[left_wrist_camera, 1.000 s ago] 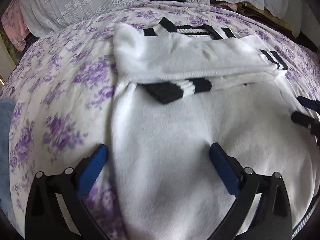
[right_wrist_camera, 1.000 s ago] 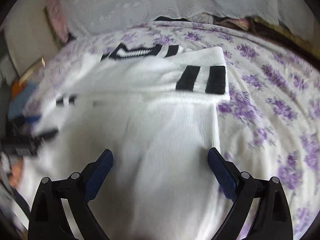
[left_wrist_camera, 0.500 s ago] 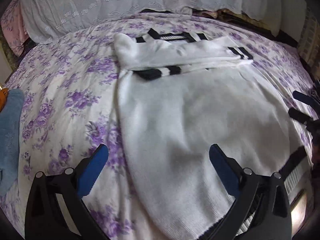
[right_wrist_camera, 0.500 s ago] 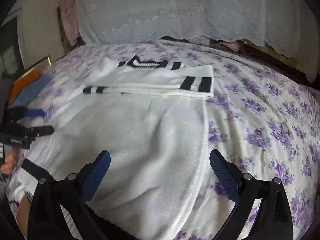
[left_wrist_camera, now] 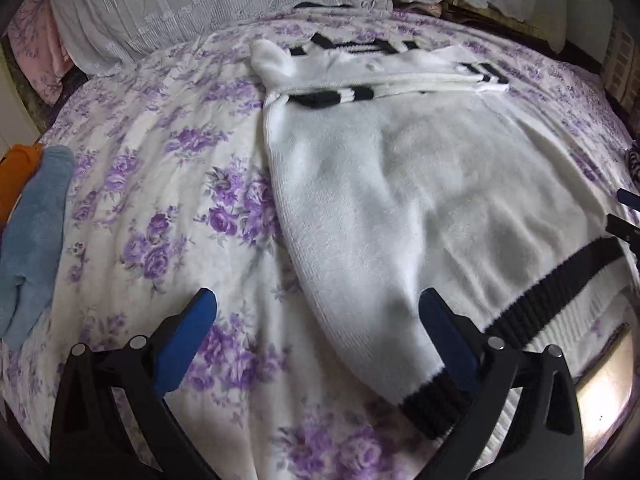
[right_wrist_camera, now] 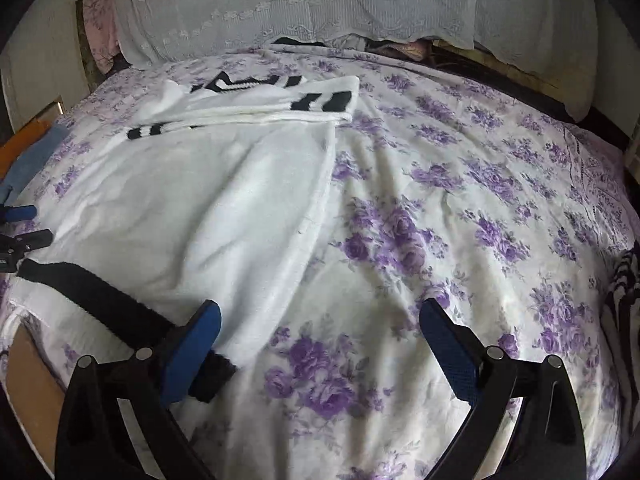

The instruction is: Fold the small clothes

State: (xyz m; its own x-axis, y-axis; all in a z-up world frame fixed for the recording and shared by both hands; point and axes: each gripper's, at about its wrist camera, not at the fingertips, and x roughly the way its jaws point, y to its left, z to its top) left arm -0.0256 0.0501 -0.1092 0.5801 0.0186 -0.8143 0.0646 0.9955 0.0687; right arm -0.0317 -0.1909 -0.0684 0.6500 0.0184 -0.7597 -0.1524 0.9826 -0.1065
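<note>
A white fuzzy sweater (left_wrist_camera: 420, 200) with black stripes lies flat on the floral bed sheet; it also shows in the right wrist view (right_wrist_camera: 192, 208). Both sleeves are folded across its far end, cuffs striped black (left_wrist_camera: 332, 98). Its black hem band (left_wrist_camera: 560, 292) lies at the near bed edge. My left gripper (left_wrist_camera: 316, 332) is open and empty above the sweater's near left corner. My right gripper (right_wrist_camera: 320, 336) is open and empty above the near right corner; its left finger (right_wrist_camera: 192, 352) covers the hem corner.
The purple-flowered sheet (right_wrist_camera: 460, 220) covers the bed. A blue cloth (left_wrist_camera: 36, 236) and an orange one (left_wrist_camera: 12, 176) lie at the left edge. White lace pillows (right_wrist_camera: 320, 4) line the far side. A striped black-and-white item (right_wrist_camera: 624, 280) sits at the right edge.
Both grippers have drawn back toward the near bed edge and apart, from over the sweater's middle to its near corners. The hem band has come into view. The sweater lies unchanged.
</note>
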